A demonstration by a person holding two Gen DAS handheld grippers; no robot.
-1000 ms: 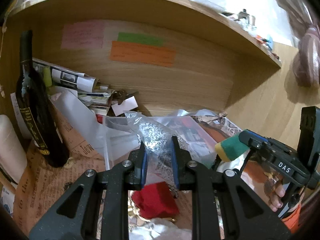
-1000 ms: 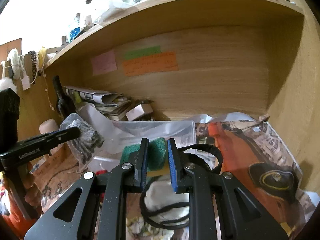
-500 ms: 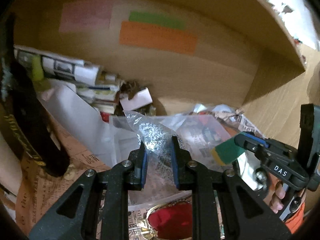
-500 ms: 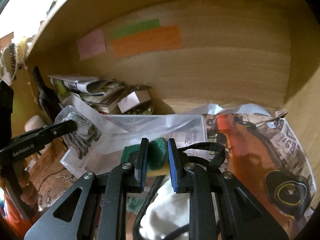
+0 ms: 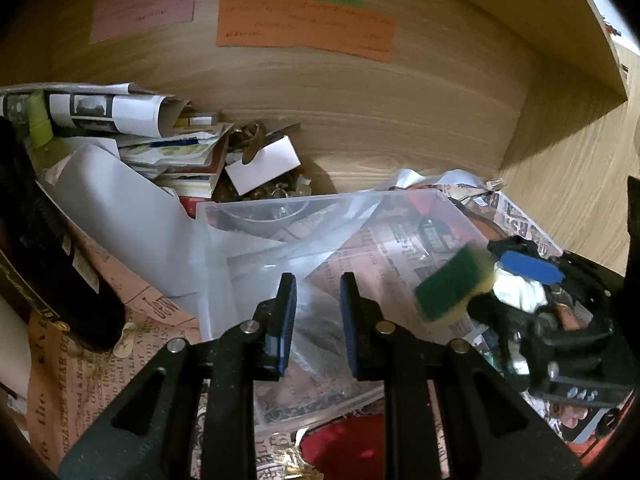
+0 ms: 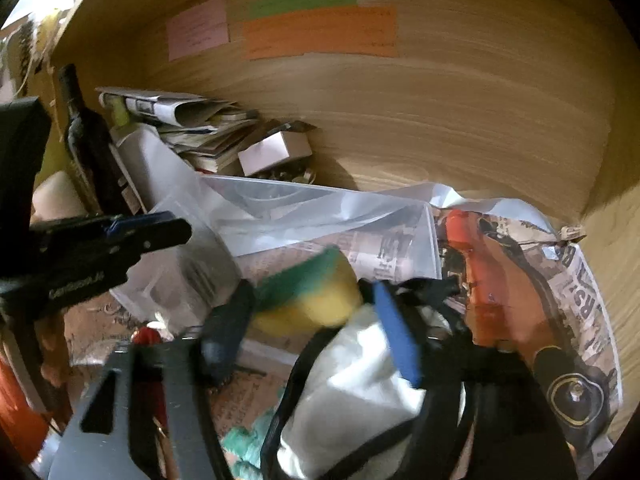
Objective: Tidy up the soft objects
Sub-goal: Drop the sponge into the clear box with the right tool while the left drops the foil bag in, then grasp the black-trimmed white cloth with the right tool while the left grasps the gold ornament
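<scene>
- my left hand-held gripper [image 5: 316, 300] sits with its jaws parted and nothing between them, poised over the clear plastic bin [image 5: 452, 216] and the crinkled plastic bag [image 5: 288, 248] inside it.
- my right hand-held gripper [image 6: 312, 320] has its jaws spread wide; the green-and-yellow sponge [image 6: 308, 292] lies between them, blurred, and i cannot tell whether a pad touches it.
- the sponge is at the bin's near right edge, above newspaper [image 6: 576, 280].

Both grippers are black plastic with blue pads on the fingers' inner faces. The left gripper [image 5: 316, 312] shows silver round screws and triangular cut-outs — the right gripper [image 6: 312, 328] looks alike, blurred.
</scene>
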